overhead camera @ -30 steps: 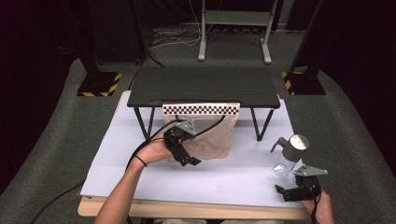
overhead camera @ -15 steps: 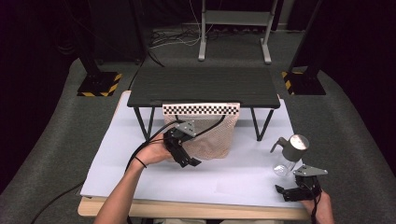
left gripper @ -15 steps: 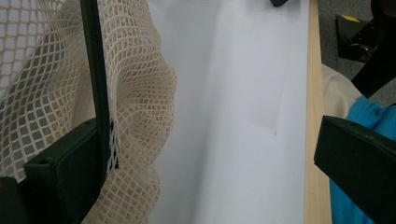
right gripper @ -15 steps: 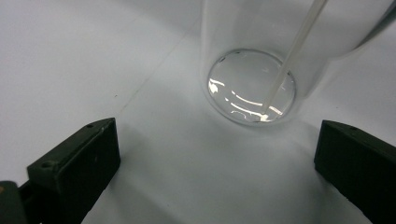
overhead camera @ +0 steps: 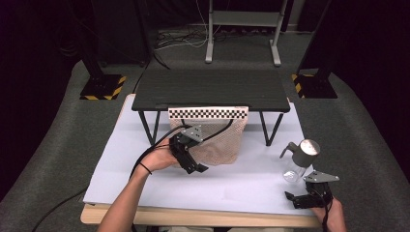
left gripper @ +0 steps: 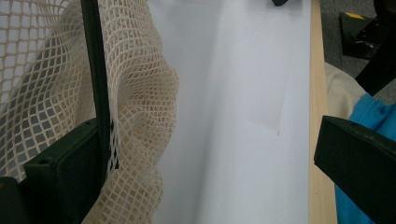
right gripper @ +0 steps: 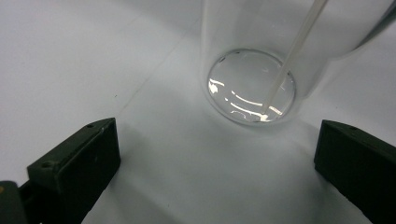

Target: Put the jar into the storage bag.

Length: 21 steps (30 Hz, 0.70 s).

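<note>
A cream mesh bag [overhead camera: 220,140] hangs from the front edge of a low black stand [overhead camera: 208,89], under a checkered strip. My left gripper [overhead camera: 196,168] is at the bag's lower left corner, held by a hand. In the left gripper view the left gripper [left gripper: 210,149] is open, with the mesh bag [left gripper: 135,116] bunched against its left jaw and nothing between the jaws. A clear bottle [overhead camera: 296,166] with a metal pump top stands at the right. My right gripper [overhead camera: 294,199] lies just in front of it, open. The bottle's clear base [right gripper: 252,86] sits ahead of the right gripper [right gripper: 215,149], untouched.
A white board [overhead camera: 241,183] covers the wooden table and carries the stand, bag and bottle. The stand's thin legs [overhead camera: 267,130] rise behind the bag. The table's front edge [left gripper: 317,140] is close to the left gripper. Dark floor and metal posts surround the table.
</note>
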Tool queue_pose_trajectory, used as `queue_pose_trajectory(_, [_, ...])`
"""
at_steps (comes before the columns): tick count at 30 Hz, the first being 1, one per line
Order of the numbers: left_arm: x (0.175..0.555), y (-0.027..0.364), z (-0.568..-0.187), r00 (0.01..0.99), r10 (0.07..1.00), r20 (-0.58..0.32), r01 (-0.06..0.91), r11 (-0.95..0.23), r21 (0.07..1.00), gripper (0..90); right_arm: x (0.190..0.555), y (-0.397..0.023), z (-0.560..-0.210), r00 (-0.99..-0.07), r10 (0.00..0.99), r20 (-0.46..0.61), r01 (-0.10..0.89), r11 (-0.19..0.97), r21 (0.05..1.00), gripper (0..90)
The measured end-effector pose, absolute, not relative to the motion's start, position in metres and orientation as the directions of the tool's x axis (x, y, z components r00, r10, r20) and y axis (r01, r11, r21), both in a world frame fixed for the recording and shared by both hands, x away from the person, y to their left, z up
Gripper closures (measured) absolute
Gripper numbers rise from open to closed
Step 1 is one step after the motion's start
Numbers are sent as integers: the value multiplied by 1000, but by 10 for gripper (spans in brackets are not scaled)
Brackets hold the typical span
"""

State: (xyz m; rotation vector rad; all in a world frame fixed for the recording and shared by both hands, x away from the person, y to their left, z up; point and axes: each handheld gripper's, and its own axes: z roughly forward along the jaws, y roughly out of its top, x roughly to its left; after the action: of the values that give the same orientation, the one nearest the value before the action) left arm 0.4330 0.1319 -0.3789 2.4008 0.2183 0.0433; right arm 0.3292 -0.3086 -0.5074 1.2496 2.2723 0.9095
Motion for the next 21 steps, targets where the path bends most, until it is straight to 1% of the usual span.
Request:
queue_pose_trajectory(8, [432, 132, -378, 986, 167, -26, 141, -728, 671, 0, 329, -307, -507, -509, 860, -25, 612, 382, 693, 0])
queue_pose_trajectory(14, [432, 130, -378, 986, 165, -20, 135, -727, 673, 0, 328, -305, -505, -512, 858, -50, 604, 401, 689, 0])
queue_pose_trajectory(21, [431, 132, -378, 988, 154, -16, 125, -730, 672, 0, 328, -306, -505, -502, 864, -44, 603, 387, 697, 0])
